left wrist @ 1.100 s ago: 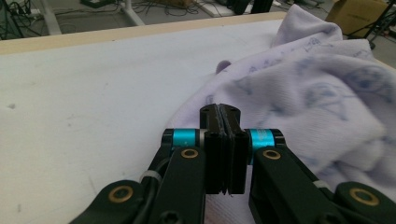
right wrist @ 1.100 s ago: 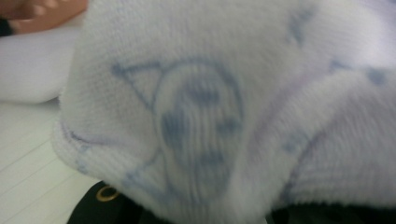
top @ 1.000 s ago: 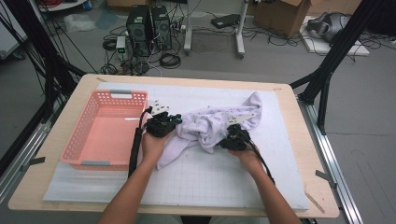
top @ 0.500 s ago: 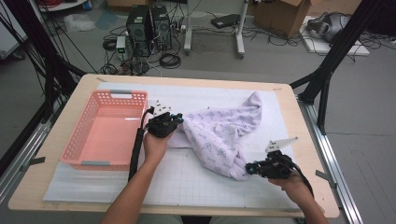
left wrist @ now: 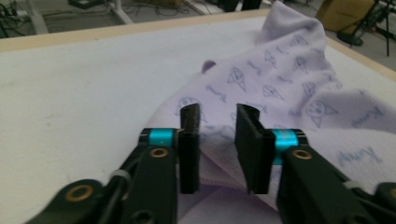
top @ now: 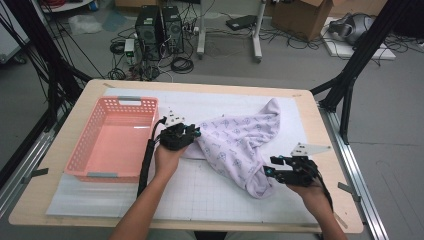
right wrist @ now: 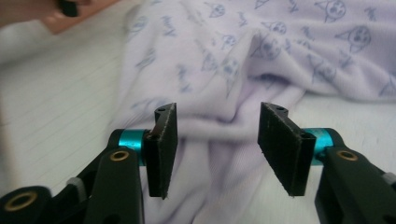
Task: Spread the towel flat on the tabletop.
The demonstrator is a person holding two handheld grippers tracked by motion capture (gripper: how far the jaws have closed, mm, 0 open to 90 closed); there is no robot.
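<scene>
A lavender cloth (top: 235, 142) printed with small blue figures lies spread slantwise on the white mat (top: 200, 197), from the far right down to a folded end at the near right. My left gripper (top: 194, 132) sits at the cloth's left edge. In the left gripper view its jaws (left wrist: 217, 112) have just been opening and stand apart over the cloth (left wrist: 299, 84), pads off the fabric. My right gripper (top: 270, 166) is at the cloth's near end. Its jaws (right wrist: 217, 109) have also just been opening and stand wide over the cloth (right wrist: 261, 42), gripping nothing.
A pink plastic basket (top: 137, 102) stands empty on the left of the table, close to my left hand. The wooden table edge (top: 330, 150) runs just right of my right gripper. Computers, cables and boxes are on the floor beyond.
My right gripper has drawn the bunched cloth out toward the near right, stretching it flat. Both grippers, shut on the cloth before, now have their jaws apart.
</scene>
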